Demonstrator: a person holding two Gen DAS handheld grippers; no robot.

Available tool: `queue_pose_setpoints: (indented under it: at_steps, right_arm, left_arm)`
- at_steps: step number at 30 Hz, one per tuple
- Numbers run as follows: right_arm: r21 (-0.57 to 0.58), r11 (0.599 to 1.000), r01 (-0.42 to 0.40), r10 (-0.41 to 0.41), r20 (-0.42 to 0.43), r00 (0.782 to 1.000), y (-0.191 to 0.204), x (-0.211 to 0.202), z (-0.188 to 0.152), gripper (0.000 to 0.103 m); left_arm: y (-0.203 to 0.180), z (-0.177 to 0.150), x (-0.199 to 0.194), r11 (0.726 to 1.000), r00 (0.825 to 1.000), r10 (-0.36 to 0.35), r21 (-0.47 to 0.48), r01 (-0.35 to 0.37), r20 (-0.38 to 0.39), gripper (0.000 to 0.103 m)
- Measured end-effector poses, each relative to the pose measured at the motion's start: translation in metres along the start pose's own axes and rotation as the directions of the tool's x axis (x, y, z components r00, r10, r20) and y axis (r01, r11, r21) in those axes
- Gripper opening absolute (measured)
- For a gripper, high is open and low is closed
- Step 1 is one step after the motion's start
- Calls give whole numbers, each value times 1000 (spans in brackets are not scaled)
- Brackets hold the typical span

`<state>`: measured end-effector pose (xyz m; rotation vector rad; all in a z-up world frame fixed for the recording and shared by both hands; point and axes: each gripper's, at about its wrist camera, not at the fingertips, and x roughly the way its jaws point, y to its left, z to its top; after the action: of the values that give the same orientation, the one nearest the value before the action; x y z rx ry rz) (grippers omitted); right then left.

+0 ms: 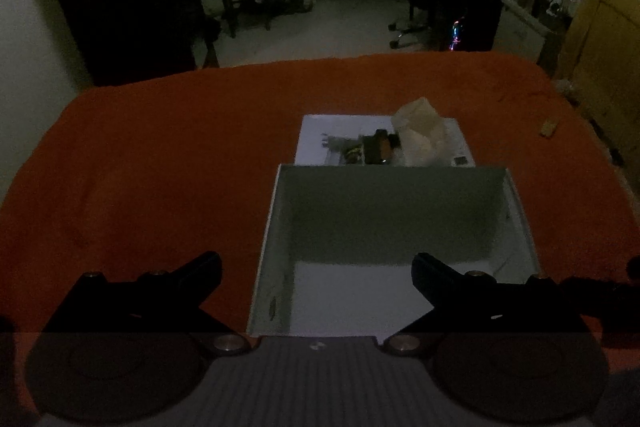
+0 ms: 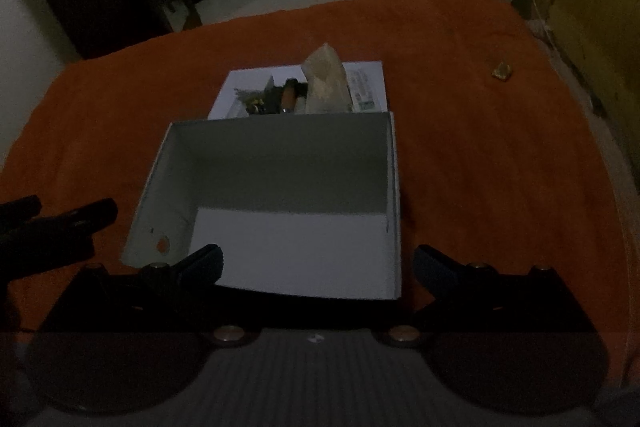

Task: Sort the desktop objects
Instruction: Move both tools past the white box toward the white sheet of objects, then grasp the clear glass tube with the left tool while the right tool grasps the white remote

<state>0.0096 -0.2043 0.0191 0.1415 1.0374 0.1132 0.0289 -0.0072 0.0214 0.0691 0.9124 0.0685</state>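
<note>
Left tongs (image 1: 316, 273): spread wide, holding nothing, poised at the near edge of the empty white cardboard box (image 1: 394, 223). Right tongs (image 2: 316, 265): likewise wide and empty, at the same box's near rim (image 2: 276, 187); dark tip of the left tongs (image 2: 80, 215) glimpsed at the left of the right wrist view. Box set on the bench under an orange cloth (image 1: 160, 155). Just behind it, a flat white tray (image 1: 316, 135) with a pale crumpled translucent bag (image 1: 420, 131), a dark brownish cylindrical item (image 1: 380, 147) and small dim clutter, too dark to identify. Far right on the cloth, well apart, a small yellowish object (image 1: 549, 128), alone.
</note>
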Motion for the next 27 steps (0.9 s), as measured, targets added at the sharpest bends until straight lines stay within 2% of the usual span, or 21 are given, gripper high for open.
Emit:
queue_pose_setpoints:
  at_steps: [3,5,7,10,13,17,19,21,24,27]
  right_arm:
    - [12,1000,-3,3,8,1000,2,-8,14,103]
    - [18,1000,10,-10,26,1000,1,-11,21,103]
    - [25,999,24,-25,44,999,-1,-14,28,103]
    - [54,998,36,-39,57,998,-7,-20,40,103]
    - [69,997,25,-30,63,998,-10,-23,52,103]
    - [88,996,11,-18,71,997,-14,-26,67,103]
    - [98,995,4,-12,75,997,-16,-27,75,103]
    - [77,997,-24,15,122,992,-15,-27,79,103]
    - [31,999,-13,9,114,993,-12,-21,89,103]
    - [31,999,18,-21,108,994,-11,-13,103,103]
  left_arm:
    - [-5,10,-3,1000,1000,-27,-17,26,-9,102]
    - [-4,18,-3,996,997,-73,-46,72,-18,102]
    - [-5,27,0,994,995,-85,-67,81,-54,102]
    - [0,36,2,990,994,-103,-101,98,-38,102]
    - [1,44,-1,994,997,-56,-96,60,46,102]
    - [-3,62,1,998,998,-52,-39,53,33,102]
    - [-6,70,1,999,997,-38,-21,39,60,102]
    - [-6,77,2,999,995,-40,-19,42,88,102]
    - [0,91,12,994,993,-95,-40,98,65,102]
    - [6,104,29,993,996,-87,-72,89,30,102]
